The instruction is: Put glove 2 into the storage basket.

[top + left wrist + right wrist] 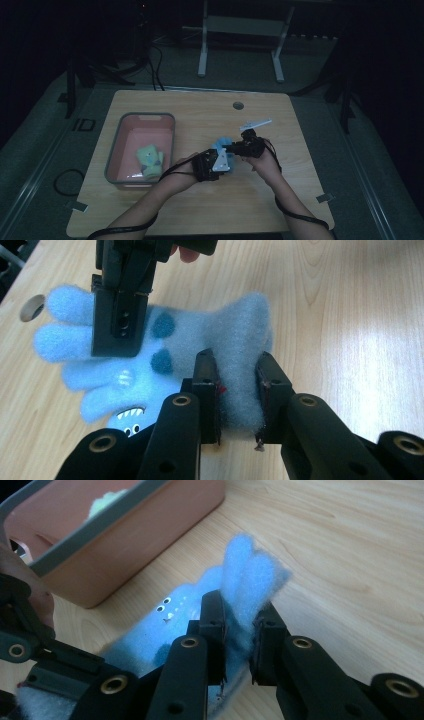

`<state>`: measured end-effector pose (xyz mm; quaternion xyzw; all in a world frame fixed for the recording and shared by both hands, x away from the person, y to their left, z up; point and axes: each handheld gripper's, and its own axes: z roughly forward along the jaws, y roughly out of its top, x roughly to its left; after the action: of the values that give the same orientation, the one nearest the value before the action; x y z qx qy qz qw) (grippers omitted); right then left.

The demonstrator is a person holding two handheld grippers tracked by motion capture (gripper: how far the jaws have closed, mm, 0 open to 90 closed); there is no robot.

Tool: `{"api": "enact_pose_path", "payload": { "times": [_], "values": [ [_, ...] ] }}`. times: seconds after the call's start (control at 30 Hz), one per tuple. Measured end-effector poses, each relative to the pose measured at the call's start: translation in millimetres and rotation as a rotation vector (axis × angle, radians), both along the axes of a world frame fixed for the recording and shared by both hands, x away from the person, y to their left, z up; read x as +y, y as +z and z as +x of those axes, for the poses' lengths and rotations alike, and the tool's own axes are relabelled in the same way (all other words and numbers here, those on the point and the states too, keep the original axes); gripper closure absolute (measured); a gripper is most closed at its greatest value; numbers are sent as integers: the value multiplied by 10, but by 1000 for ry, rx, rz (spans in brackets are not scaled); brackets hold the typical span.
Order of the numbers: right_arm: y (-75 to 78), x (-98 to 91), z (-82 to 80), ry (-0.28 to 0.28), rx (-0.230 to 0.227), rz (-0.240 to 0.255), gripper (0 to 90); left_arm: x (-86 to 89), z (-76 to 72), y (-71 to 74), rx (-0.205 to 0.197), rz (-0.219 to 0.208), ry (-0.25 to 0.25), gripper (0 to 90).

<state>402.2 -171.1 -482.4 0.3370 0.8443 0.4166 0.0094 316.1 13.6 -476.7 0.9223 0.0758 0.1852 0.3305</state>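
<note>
A fluffy light-blue glove (223, 144) with dark spots and a small monster face is held just above the wooden table (200, 210), between both grippers. My left gripper (216, 165) is shut on the glove's cuff end; in the left gripper view its jaws (236, 367) pinch the fleece (235, 340). My right gripper (239, 148) is shut on the glove's finger end (252, 572), its pads (214, 615) squeezing the blue fingers together. The left gripper view also shows the right gripper (122, 315) clamped over the glove's fingers.
A pink bin with a grey rim (145, 116) stands at the table's left, with a green fluffy glove (150, 157) inside. The bin's wall (125, 545) is close behind the blue glove. A round cable hole (238, 105) lies at the table's far edge.
</note>
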Motion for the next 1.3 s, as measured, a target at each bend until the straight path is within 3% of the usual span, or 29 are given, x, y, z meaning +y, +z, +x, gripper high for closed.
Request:
{"api": "enact_pose_path", "payload": {
  "times": [0.5,1.3],
  "values": [
    [255,353,41,51,-38,17,799,336,-25,223,-21,11,43,760],
    [538,1175,77,164,-83,-1,810,985,-125,428,-38,50,138,761]
  ]
}}
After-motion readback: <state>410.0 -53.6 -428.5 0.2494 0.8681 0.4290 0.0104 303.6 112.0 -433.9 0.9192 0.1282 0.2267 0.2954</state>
